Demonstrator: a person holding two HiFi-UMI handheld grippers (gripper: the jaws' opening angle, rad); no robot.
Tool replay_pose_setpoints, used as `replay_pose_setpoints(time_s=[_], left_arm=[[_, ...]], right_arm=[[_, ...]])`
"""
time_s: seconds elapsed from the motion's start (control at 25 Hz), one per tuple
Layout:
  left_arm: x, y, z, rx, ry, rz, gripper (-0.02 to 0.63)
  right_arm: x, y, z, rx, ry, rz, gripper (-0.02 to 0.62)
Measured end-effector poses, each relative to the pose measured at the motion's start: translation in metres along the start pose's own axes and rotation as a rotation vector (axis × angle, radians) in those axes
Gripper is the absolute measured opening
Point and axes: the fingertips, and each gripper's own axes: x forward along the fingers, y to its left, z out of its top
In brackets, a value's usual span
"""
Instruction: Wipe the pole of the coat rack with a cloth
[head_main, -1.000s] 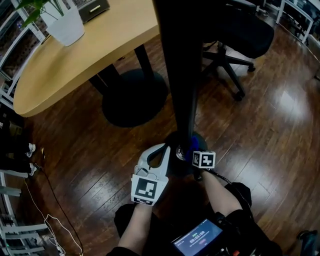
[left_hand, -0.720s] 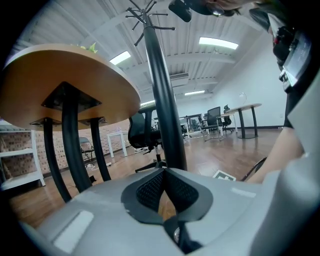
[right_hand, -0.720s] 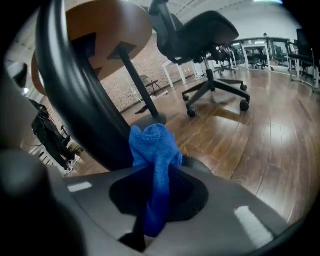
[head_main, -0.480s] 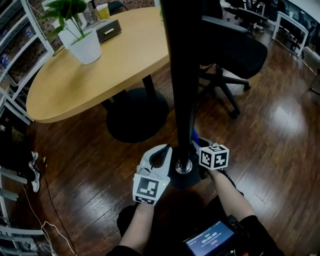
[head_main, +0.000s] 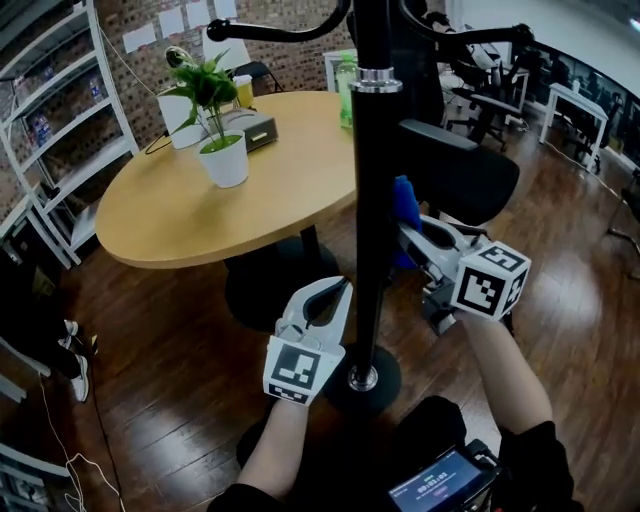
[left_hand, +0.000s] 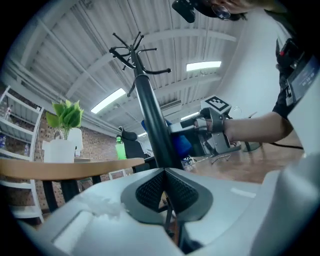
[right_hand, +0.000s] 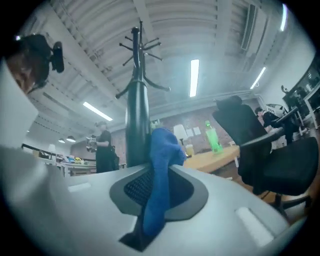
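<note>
The coat rack's black pole (head_main: 372, 200) rises from a round base (head_main: 362, 378) on the wooden floor. My right gripper (head_main: 404, 234) is shut on a blue cloth (head_main: 403, 212), which is pressed against the pole's right side about halfway up. In the right gripper view the cloth (right_hand: 161, 165) hangs out between the jaws, with the pole (right_hand: 137, 125) just behind it. My left gripper (head_main: 340, 288) is shut with nothing in it, close to the pole's left side and lower down. In the left gripper view the pole (left_hand: 152, 120) stands right past the jaw tips (left_hand: 164, 171).
A round wooden table (head_main: 160, 215) with a potted plant (head_main: 222, 150) and a green bottle (head_main: 347, 88) stands behind and to the left. A black office chair (head_main: 465, 170) is close behind on the right. Shelving (head_main: 45, 140) lines the left wall.
My right gripper has slid the blue cloth up the pole from near the base to mid-height. The head view has tilted upward. The left gripper has stayed low beside the pole.
</note>
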Motion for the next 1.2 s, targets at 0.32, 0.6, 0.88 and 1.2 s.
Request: replay_pose_setpoints(time_s=[0.32,0.6,0.88,1.2], left_arm=[[-0.008,0.017,0.058,0.06,-0.076,0.041,0.0],[-0.013,0.014,0.075,0.085,-0.101,0.038,0.0],[-0.009,0.004,0.044,0.074,-0.039,0.008,0.0],[0.006,-0.012,-0.022,0.017,0.049,-0.043,0.0]], right_arm=[[0.004,0.047,0.128,-0.02,-0.186,0.153,0.052],[0.007,0.052,0.144,-0.019,-0.237,0.152,0.051],[0.007,0.015,0.043,-0.067,-0.022,0.059,0.051],[-0.018,-0.012,-0.118,0.004,0.201,0.065,0.051]])
